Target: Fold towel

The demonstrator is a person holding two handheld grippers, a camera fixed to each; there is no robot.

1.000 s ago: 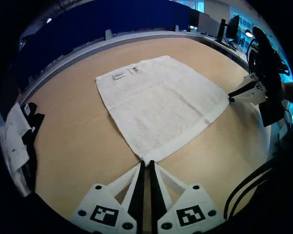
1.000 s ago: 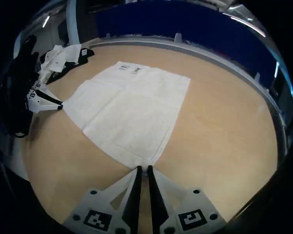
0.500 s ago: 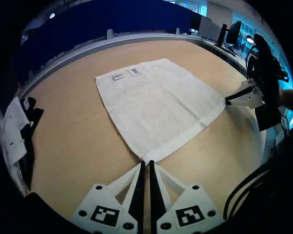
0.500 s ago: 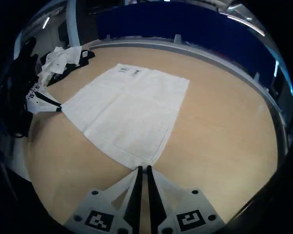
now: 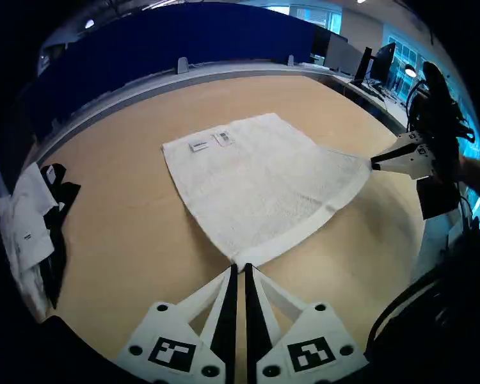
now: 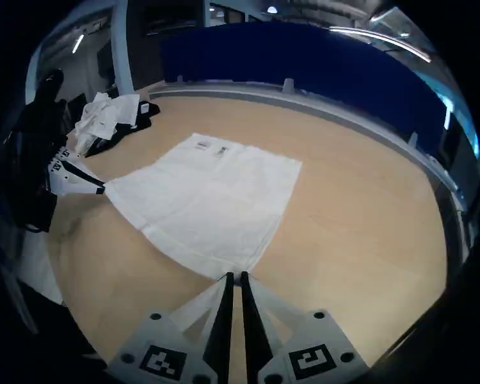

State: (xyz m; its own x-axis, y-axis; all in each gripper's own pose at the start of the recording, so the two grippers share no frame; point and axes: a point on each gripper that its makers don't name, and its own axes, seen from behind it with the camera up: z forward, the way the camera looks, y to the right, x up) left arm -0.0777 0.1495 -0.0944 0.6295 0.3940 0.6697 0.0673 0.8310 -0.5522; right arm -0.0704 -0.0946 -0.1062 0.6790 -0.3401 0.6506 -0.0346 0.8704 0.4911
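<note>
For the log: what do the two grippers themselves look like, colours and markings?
Both the left gripper and right gripper have white, wedge-shaped plastic fingers with triangular cut-outs, black inner pads, small dark screw holes, and a black-and-white square marker at each finger's base. Seen from farther off, each is mounted on a bulky black body.

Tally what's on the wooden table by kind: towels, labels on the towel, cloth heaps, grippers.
White terry towel: 1
Small labels near the towel's far edge: 2
Heap of white and black cloths at the table's side: 1
Two-finger grippers, left gripper and right gripper, each pinching a towel corner: 2
Total: 6
</note>
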